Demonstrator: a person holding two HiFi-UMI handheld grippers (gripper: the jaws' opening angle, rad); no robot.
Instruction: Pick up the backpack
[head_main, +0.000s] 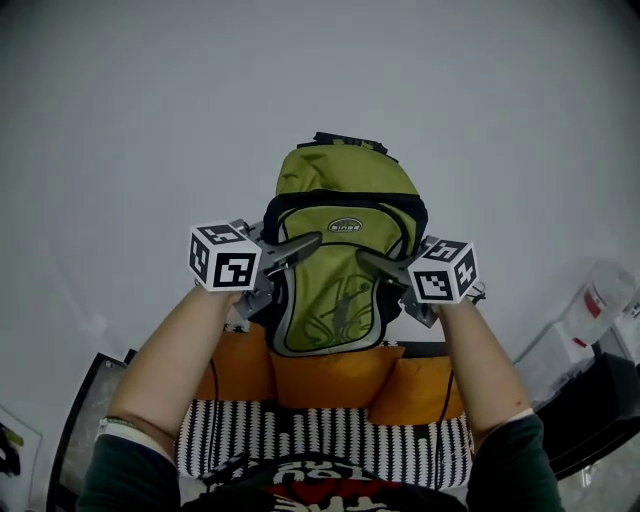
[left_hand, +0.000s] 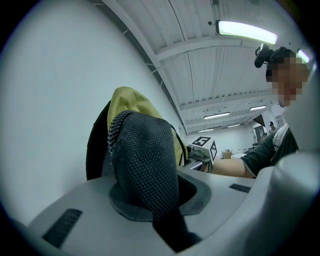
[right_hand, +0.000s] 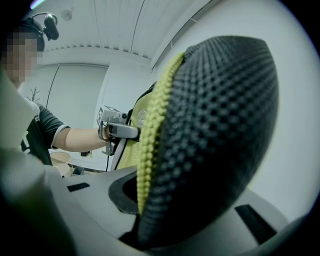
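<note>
**A:** Backpack first. Where is it?

**B:** The olive-green backpack (head_main: 340, 250) with black trim sits upright in the middle of the head view, between the two grippers. Behind it is a plain white surface (head_main: 150, 120). I cannot tell whether the pack touches that surface.

**A:** What has hold of it?

**B:** The left gripper (head_main: 310, 242) has its fingers clenched on a black mesh shoulder strap (left_hand: 145, 165), which fills the gap between them. The right gripper (head_main: 372, 260) is clamped the same way on the other mesh strap (right_hand: 215, 125), which has a green beaded edge. Each gripper comes in from its own side of the pack.

**A:** And around it?

**B:** Orange cushions (head_main: 330, 375) lie just below the pack's lower end. Nearer the person is a black-and-white striped cloth (head_main: 320, 435). The left forearm (head_main: 170, 360) and right forearm (head_main: 480, 360) reach up on either side of these.
</note>
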